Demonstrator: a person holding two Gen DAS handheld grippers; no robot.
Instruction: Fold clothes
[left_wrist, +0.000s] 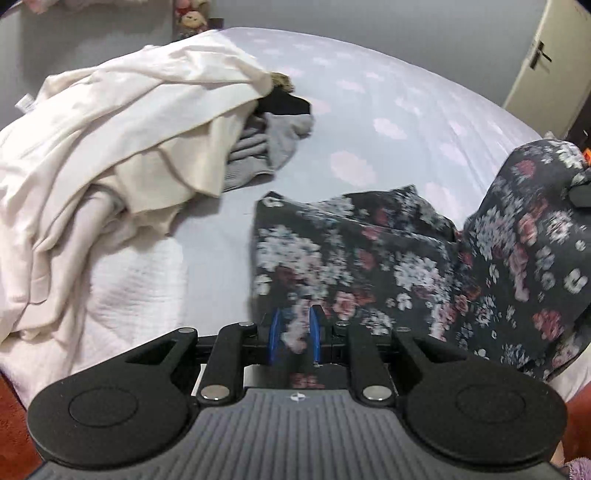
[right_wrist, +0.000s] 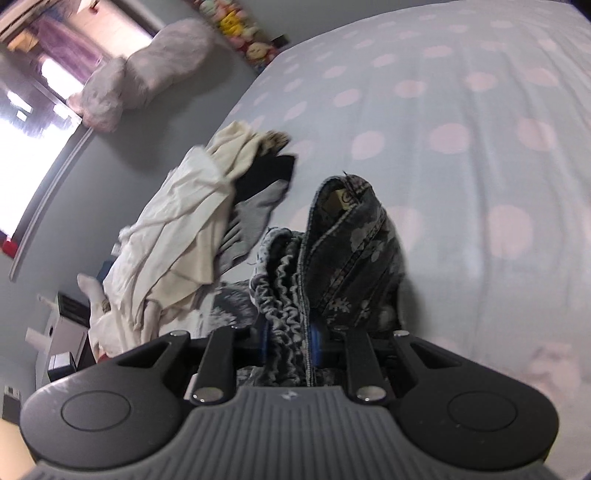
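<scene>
We had the dark floral garment (left_wrist: 369, 254) held up over the near edge of the bed (left_wrist: 388, 110), and both tongs were clenched on it. The left gripper (left_wrist: 294, 334) pinched a fold of the flowered cloth between its blue pads. The right gripper (right_wrist: 290, 341) gripped the gathered elastic waistband (right_wrist: 280, 280), with the stitched hem standing up just beyond it. We judged the fabric light and soft, prone to sag and bunch between our two holds, though the elastic and seamed edge looked firmer and less likely to slip. So we thought the waistband corners and seams the best places to take hold. A heap of cream clothes (left_wrist: 110, 147) with grey pieces (left_wrist: 266, 147) lay on the bed to the left, apart from ours.
</scene>
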